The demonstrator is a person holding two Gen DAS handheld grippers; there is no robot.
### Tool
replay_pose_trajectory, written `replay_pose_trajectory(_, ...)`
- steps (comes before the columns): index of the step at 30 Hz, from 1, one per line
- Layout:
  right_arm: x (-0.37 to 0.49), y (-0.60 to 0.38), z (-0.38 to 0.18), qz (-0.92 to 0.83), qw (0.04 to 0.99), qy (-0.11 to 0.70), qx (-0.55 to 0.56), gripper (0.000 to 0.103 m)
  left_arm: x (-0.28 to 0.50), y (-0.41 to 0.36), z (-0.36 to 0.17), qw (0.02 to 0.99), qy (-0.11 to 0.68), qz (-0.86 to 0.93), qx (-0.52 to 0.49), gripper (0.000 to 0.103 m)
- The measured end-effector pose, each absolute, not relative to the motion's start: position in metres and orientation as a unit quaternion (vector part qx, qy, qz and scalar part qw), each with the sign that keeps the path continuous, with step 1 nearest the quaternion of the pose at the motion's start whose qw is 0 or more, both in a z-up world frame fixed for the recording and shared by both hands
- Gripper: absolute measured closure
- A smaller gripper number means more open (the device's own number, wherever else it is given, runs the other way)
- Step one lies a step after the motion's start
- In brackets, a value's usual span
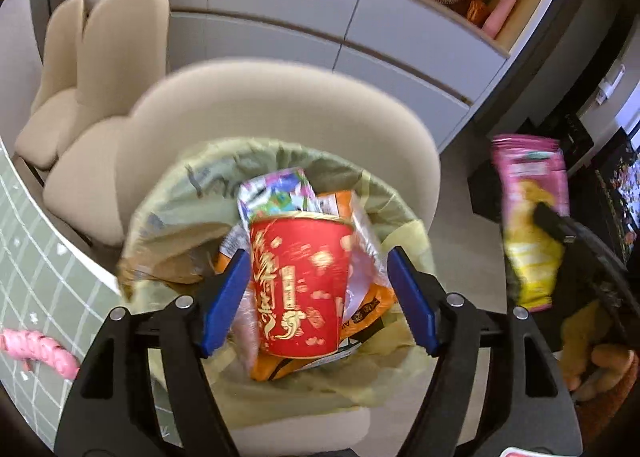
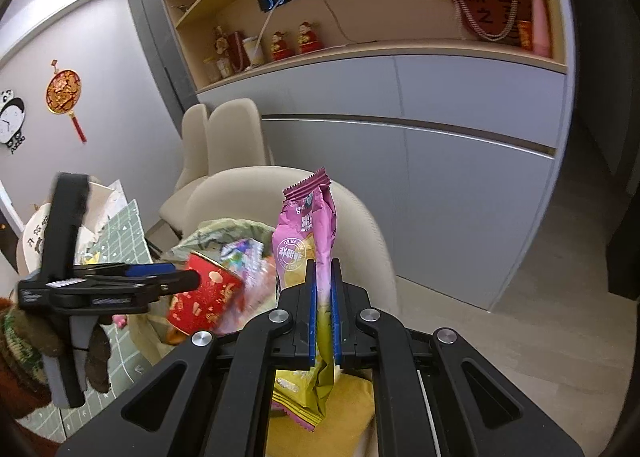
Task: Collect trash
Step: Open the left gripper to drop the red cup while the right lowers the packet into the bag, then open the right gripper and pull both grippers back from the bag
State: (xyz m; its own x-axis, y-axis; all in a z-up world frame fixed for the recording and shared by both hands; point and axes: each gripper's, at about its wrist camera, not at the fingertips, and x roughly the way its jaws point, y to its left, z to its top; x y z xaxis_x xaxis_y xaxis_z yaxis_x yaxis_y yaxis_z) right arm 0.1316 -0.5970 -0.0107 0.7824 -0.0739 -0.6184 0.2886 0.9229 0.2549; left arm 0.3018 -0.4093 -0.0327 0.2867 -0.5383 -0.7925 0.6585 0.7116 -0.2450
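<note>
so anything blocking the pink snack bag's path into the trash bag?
Partly. The left gripper and the red cup sit over the trash bag opening, beside the pink snack bag in the right gripper. The mouth's far side looks free.

A red paper cup (image 1: 300,285) with gold lettering lies tilted on top of the rubbish, rim toward the far side, in a bin lined with a yellowish bag (image 1: 192,185). Under it lie an orange wrapper (image 1: 372,301) and a colourful foil packet (image 1: 276,189). A pink and yellow snack bag (image 2: 308,257) stands upright, pinched at its lower half, just beside the bin.
</note>
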Motion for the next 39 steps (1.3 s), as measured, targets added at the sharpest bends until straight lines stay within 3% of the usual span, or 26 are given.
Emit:
replay_pose_trajectory(11,0.222,-0.516,-0.023,0.043,0.927,0.342,0.146,0.095,0.303,-0.293,0.011,0.854,0.433,-0.288,-0.037,0.033)
replay_pose_trajectory(26,0.285,-0.447,-0.078,0.04,0.88,0.465,0.086,0.095,0.282,-0.205,-0.018,0.867,0.452,-0.19,-0.09,0.033)
replay_pose_trajectory(33,0.277,-0.447,-0.091,0.011,0.878,0.469,0.095,0.095,0.262,-0.172,-0.016,0.881,0.436,-0.172,-0.066,0.033)
replay_pose_trajectory(36,0.263,-0.445,-0.083,-0.007,0.886,0.452,0.102,0.083,0.257,-0.154,-0.016,0.881,0.433,-0.176,-0.071,0.028)
replay_pose_trajectory(37,0.256,-0.444,-0.079,-0.006,0.889,0.444,0.108,0.068,0.256,-0.149,-0.016,0.881,0.432,-0.179,-0.072,0.026)
replay_pose_trajectory(38,0.247,-0.442,-0.072,-0.007,0.896,0.429,0.117,0.061,0.253,-0.143,-0.014,0.883,0.427,-0.182,-0.071,0.023)
replay_pose_trajectory(39,0.239,-0.439,-0.066,-0.013,0.901,0.416,0.12,0.061,0.251,-0.138,-0.014,0.884,0.424,-0.185,-0.069,0.022)
